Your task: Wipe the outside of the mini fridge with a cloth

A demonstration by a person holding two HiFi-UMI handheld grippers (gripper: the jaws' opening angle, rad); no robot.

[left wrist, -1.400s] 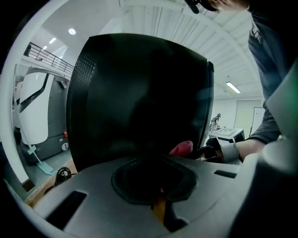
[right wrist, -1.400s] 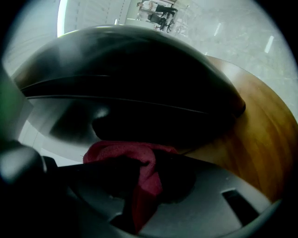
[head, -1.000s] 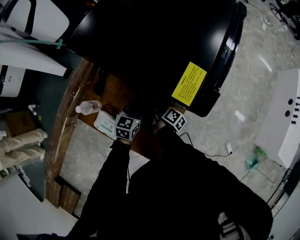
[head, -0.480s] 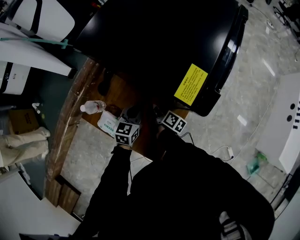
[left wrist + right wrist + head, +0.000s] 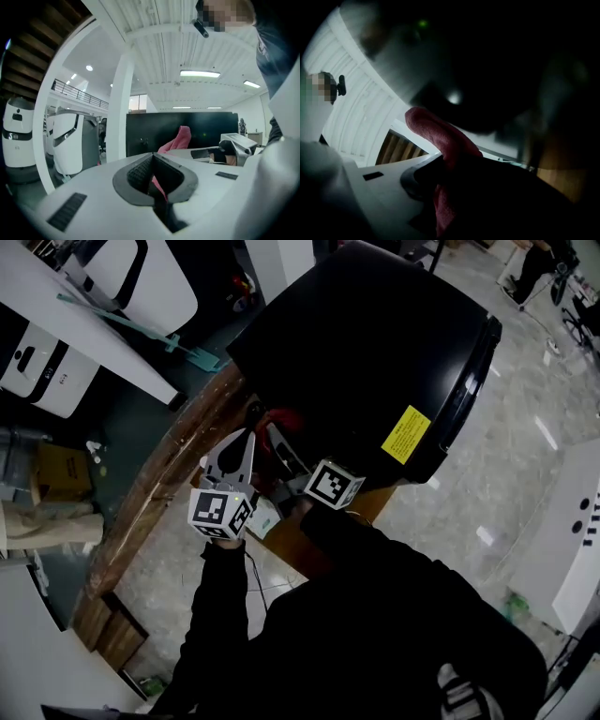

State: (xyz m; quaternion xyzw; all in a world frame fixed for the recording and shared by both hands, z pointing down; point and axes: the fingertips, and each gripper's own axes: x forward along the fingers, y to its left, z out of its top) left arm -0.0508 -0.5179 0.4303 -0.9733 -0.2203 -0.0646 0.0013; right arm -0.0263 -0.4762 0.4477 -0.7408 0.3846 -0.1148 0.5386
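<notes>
The black mini fridge (image 5: 375,362) stands on a wooden table (image 5: 178,465), with a yellow sticker (image 5: 406,434) on its near side. My right gripper (image 5: 279,442) is shut on a red cloth (image 5: 286,420) and holds it up against the fridge's lower left side. In the right gripper view the cloth (image 5: 440,140) bulges out of the jaws of the right gripper (image 5: 440,164), close to the dark fridge wall (image 5: 511,56). My left gripper (image 5: 246,437) sits just left of it, tips together, pointing at the fridge. The left gripper view shows the left gripper (image 5: 152,157) shut and the cloth (image 5: 182,138) beyond.
A white packet (image 5: 265,518) lies on the table under the grippers. White machines (image 5: 37,362) and a cardboard box (image 5: 61,470) stand on the floor to the left. A teal-handled tool (image 5: 141,324) lies on a white surface. A white appliance (image 5: 577,531) is at the right.
Both grippers have risen from the table's near edge to the fridge's left side. The red cloth now shows in the right gripper. The water bottle has left the view.
</notes>
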